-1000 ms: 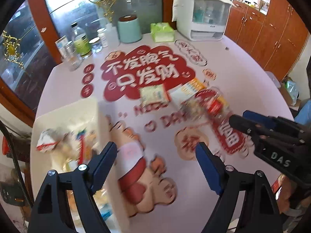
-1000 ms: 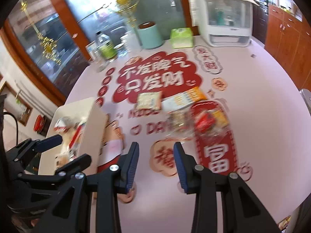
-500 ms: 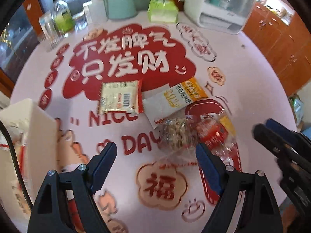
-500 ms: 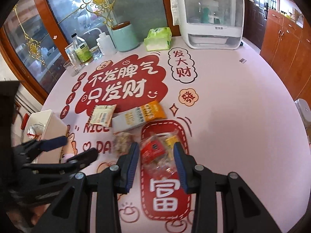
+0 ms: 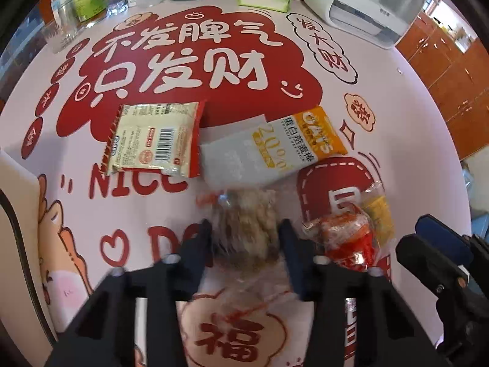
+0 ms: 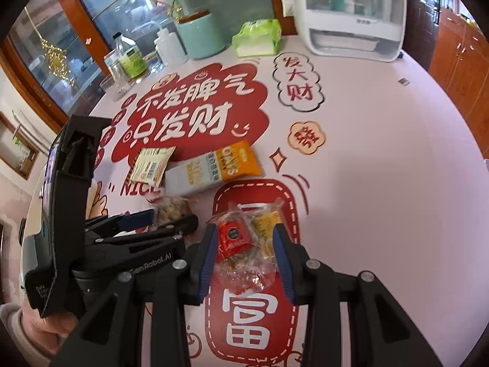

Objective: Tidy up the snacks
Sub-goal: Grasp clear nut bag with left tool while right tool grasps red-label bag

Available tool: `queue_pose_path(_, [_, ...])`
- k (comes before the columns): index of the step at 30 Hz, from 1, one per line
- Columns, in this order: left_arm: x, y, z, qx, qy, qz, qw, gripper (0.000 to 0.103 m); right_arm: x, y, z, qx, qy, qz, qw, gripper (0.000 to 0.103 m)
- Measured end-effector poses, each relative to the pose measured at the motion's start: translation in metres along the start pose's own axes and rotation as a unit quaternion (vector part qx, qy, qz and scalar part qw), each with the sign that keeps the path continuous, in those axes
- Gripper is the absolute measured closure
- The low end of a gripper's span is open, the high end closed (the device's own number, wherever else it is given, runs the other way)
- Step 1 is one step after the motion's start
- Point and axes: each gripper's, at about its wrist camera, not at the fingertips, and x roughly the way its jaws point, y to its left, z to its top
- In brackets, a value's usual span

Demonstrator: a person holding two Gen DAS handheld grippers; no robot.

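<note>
Straddling a clear bag of brown nutty snack (image 5: 244, 223), the left hand-held gripper (image 5: 244, 232) sits low at the centre of its own view, jaws spread with one finger on each side of the bag; whether the pads touch it yet I cannot tell, for the fingers are blurred. The bag's long axis runs up the frame, along the fingers. The right hand-held gripper (image 6: 244, 244) likewise brackets a clear pack with red and yellow sachets (image 6: 247, 238), released, a slight gap showing at each pad. So each hand has its own target directly ahead and between the fingers; closing looks like the next step.

Two more packets lie on the worktop (image 6: 382, 168) further up the frame: a cream barcode packet (image 5: 152, 140) and, touching it on the right, a white-and-orange oat bar pack (image 5: 272, 150). A white bin edge (image 5: 18, 214) shows at the far left of the left view; its contents are out of sight.
</note>
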Motion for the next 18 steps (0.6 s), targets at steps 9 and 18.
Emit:
queue_pose_path(9, [-0.013, 0.04, -0.014, -0.033, -0.007, 0.007, 0.9994, 0.064, 0.019, 0.02, -0.005, -0.036, 0.028, 0.02, 0.999, 0.066])
queue_pose_path(18, [-0.025, 0.073, -0.03, -0.061, 0.007, 0.004, 0.9981, 0.064, 0.044, 0.038, -0.011, -0.066, 0.053, -0.003, 0.996, 0.062])
